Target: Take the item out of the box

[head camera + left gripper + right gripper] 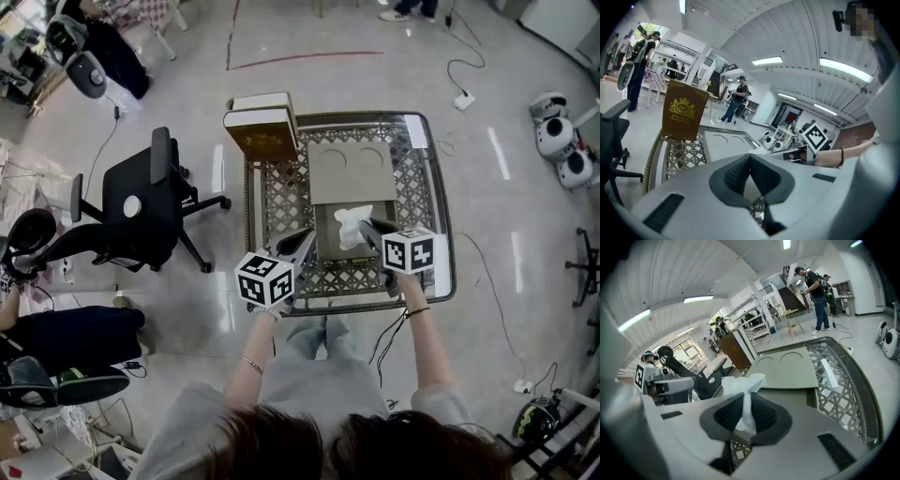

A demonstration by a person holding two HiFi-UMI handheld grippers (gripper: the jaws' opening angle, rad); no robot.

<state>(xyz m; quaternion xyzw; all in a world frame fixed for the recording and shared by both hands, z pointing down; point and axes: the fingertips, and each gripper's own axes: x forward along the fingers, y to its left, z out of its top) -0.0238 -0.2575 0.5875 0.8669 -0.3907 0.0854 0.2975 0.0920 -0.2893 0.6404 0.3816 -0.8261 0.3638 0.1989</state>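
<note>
Glossy pale floor surrounds a glass-topped lattice table at the centre of the head view. At the left of the frame a black office chair stands well apart from the table. A brown box with gold print stands upright on the table's upper left corner.

Left tool: it lies at the left edge of the grey box. In the left gripper view its jaws meet at the tips, and nothing is seen clamped between them.

The grey box sits in the middle of the table. Its lid, with two round cut-outs, is folded back toward the top of the frame. The white tissue stands bunched up out of the box's open lower half.

Right tool: it reaches in from the right. In the right gripper view its ribbed pads are closed on the white tissue, which rises above them. Its lower part hangs between the jaws.

At the upper right, white rounded machines rest on the floor.
</note>
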